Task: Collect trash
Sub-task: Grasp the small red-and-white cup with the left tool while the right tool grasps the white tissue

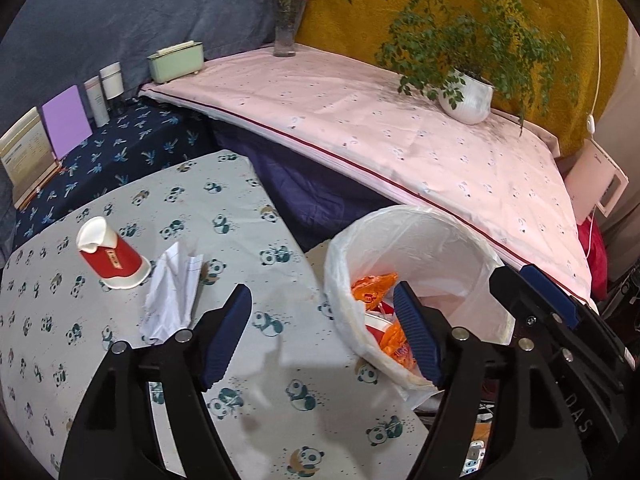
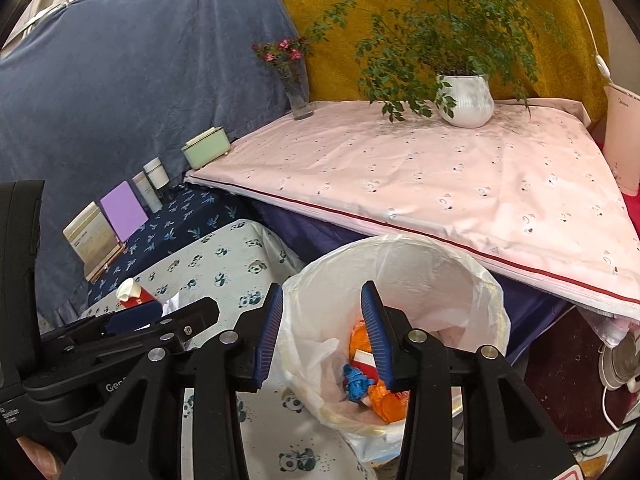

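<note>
A bin lined with a white bag (image 1: 420, 240) (image 2: 420, 264) stands at the right edge of the panda-print table (image 1: 120, 360). Inside lie orange wrappers (image 1: 372, 284) (image 2: 390, 398), a red-and-white cup (image 2: 365, 361) and a blue scrap (image 2: 356, 382). On the table, a crushed red paper cup (image 1: 112, 254) (image 2: 134, 294) lies next to crumpled white paper (image 1: 172, 296). My left gripper (image 1: 324, 336) is open and empty over the table edge by the bin. My right gripper (image 2: 322, 334) is open and empty above the bin's left rim.
A pink-covered table (image 1: 400, 132) holds a potted plant (image 1: 466, 98) and a flower vase (image 1: 286, 28). A dark blue shelf at the left holds a purple card (image 1: 66, 120), a stand-up card (image 1: 28, 156), bottles (image 1: 106, 92) and a green box (image 1: 176, 60).
</note>
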The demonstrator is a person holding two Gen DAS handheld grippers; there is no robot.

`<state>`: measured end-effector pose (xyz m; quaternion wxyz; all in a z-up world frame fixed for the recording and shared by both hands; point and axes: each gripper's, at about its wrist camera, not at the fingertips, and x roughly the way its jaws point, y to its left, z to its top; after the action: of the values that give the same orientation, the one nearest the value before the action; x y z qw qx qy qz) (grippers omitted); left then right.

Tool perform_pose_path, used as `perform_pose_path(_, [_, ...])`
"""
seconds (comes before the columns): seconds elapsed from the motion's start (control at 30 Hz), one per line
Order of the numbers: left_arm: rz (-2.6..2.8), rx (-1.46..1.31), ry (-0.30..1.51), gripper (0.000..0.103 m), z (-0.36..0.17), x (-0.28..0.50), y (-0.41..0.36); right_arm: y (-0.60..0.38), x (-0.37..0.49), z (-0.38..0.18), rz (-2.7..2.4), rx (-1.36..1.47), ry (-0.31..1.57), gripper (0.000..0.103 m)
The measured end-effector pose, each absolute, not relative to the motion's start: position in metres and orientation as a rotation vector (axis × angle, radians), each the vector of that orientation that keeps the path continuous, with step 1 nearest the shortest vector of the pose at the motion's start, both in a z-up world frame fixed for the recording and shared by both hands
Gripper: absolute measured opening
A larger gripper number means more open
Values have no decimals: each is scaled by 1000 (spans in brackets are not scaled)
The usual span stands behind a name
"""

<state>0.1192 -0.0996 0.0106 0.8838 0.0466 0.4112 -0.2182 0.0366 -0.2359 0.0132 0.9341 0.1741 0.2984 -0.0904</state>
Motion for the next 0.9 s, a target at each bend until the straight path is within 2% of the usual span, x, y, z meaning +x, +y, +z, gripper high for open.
perform_pose_path(0.27, [-380,52,843,78,15,126,-59,-203,47,20,-132,315,615,42])
perform_pose_path(0.4, [-332,25,840,81,15,131,-33,-184,55,20,-98,292,623,47])
perform_pose_path(0.5, [-292,1,840,85,14,136,-14,-168,61,19,-70,274,636,47])
perform_pose_path(0.9, [-145,-81,861,90,-4,156,66,-103,94,1,46,221,710,49])
